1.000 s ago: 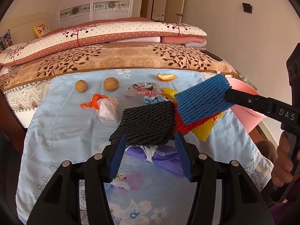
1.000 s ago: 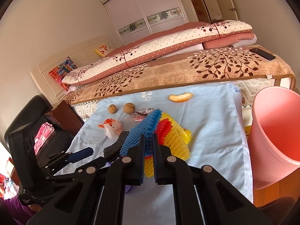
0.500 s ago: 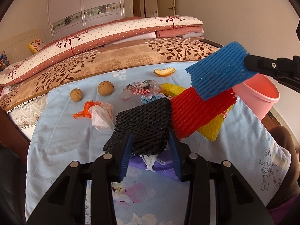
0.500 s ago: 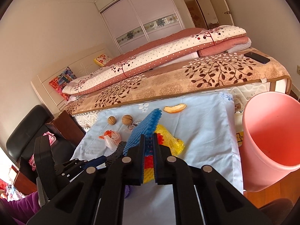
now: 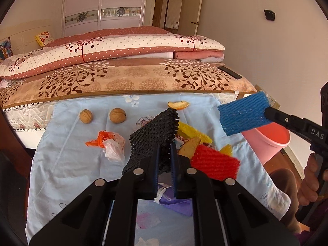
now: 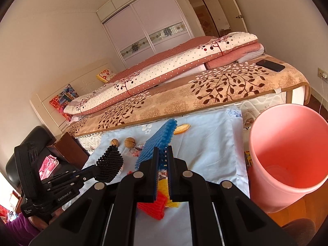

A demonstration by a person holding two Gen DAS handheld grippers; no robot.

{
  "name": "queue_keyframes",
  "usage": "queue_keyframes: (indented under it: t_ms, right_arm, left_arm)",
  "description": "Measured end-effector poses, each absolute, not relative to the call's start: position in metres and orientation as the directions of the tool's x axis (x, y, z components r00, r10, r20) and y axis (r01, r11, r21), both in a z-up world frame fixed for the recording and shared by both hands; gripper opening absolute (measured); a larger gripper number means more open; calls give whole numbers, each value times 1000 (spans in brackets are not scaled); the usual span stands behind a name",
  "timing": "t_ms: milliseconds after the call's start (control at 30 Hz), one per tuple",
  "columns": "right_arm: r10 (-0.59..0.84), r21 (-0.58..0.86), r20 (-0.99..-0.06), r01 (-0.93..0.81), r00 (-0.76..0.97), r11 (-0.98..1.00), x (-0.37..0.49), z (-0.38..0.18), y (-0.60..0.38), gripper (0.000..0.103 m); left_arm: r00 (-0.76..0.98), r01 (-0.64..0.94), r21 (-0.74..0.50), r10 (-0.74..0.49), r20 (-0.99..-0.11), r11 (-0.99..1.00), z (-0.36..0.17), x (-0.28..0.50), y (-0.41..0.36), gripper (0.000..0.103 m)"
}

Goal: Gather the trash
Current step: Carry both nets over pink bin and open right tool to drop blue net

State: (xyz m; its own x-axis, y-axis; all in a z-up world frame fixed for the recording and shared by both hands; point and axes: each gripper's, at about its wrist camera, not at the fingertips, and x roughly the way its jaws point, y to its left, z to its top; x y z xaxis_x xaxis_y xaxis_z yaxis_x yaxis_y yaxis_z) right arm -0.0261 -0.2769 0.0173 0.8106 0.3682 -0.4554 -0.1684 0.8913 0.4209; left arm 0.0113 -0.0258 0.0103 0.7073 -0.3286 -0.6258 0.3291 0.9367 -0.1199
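Note:
In the left wrist view my left gripper is closing its jaws on a black foam net, whose near edge is pinched between the pads and raised off the light blue cloth. My right gripper is shut on a blue foam net and holds it in the air beside the pink bin. From the left wrist that blue foam net hangs just above the pink bin. A red foam net and a yellow one lie on the cloth.
Two walnuts, an orange peel, a crumpled orange-and-white bag, a snack wrapper and a purple cloth lie on the blue cloth. Behind it is a bed with a phone.
The left jaws closed from wide open onto the black net and lifted it. The right gripper carried the blue net rightward toward the pink bin, uncovering the red net.

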Motion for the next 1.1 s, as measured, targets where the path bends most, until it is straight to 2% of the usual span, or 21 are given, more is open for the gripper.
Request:
queue_keyframes:
  t_ms: [267, 567, 733, 1100]
  right_arm:
    - [294, 428, -430, -94, 854, 899, -32, 26, -319, 6]
    - [68, 360, -437, 106, 897, 927, -49, 30, -384, 7]
    - [-52, 313, -474, 223, 879, 923, -53, 19, -418, 7]
    - [-143, 258, -562, 337, 815, 906, -51, -14, -447, 7]
  left_arm:
    - [706, 422, -166, -438, -557, 891, 52, 17, -66, 10]
    - [620, 578, -200, -585, -523, 791, 67, 25, -151, 10]
    - [556, 641, -215, -640, -531, 736, 63, 31, -202, 10]
    - [400, 722, -260, -693, -600, 641, 34, 41, -286, 10]
